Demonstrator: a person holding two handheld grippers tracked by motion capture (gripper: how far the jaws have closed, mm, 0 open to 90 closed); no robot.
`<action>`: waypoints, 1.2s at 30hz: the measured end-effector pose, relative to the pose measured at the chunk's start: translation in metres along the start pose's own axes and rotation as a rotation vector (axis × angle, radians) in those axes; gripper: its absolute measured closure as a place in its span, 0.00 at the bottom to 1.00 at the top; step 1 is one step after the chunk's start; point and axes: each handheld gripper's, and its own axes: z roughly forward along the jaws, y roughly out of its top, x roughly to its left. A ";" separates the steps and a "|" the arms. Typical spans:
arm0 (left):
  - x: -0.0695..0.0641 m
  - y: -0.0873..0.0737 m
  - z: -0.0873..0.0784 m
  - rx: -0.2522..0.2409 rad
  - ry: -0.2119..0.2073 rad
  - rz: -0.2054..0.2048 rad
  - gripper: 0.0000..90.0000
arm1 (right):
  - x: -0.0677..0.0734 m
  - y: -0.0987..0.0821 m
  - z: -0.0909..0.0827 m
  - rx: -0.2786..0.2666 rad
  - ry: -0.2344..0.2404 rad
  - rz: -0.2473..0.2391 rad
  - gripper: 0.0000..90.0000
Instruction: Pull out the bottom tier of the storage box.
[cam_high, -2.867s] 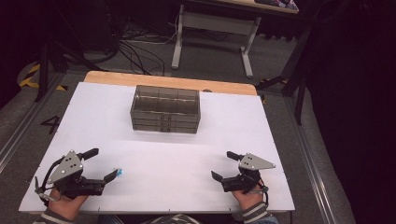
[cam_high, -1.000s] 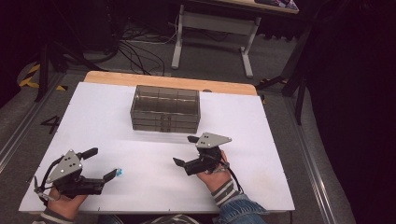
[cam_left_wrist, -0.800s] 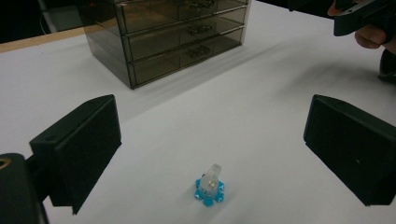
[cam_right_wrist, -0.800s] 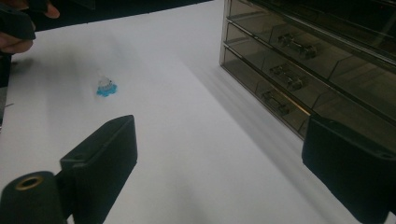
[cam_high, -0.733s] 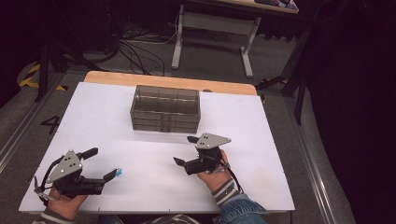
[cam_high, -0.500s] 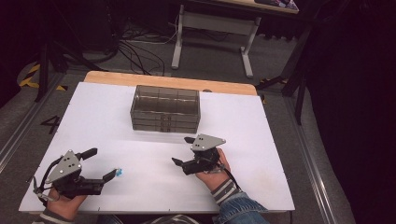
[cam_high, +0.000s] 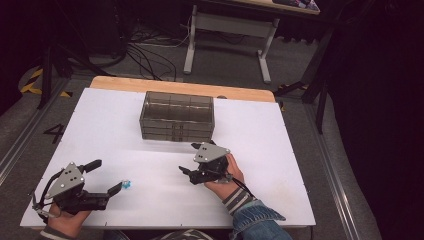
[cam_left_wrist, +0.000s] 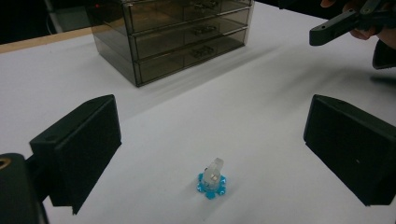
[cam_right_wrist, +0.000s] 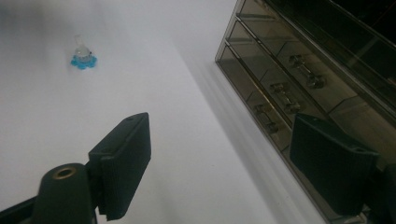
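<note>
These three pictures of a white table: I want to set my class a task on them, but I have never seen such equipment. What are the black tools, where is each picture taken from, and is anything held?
A person holds a hand-held two-jaw tool in each hand. The high view looks down on the white table: the left claw near its front edge, the right claw farther in. The other two pictures come from cameras riding on each claw, looking along its black jaws. On the table stand a smoky see-through plastic chest of three drawers and a small clear piece on a blue flower-shaped base. That piece sits between the left claw's open jaws, untouched. The right claw's jaws, which have just been closing somewhat, point toward the drawers and hold nothing.
</note>
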 end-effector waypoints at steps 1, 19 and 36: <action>0.000 0.000 0.000 0.001 -0.001 -0.003 0.05 | 0.000 0.001 0.001 0.001 -0.001 -0.006 0.24; 0.000 0.001 0.002 -0.001 -0.007 -0.002 0.05 | -0.006 0.020 0.013 0.003 0.085 -0.079 0.27; 0.000 0.001 0.004 0.008 -0.007 0.005 0.05 | -0.005 0.026 0.024 0.032 0.061 -0.128 0.34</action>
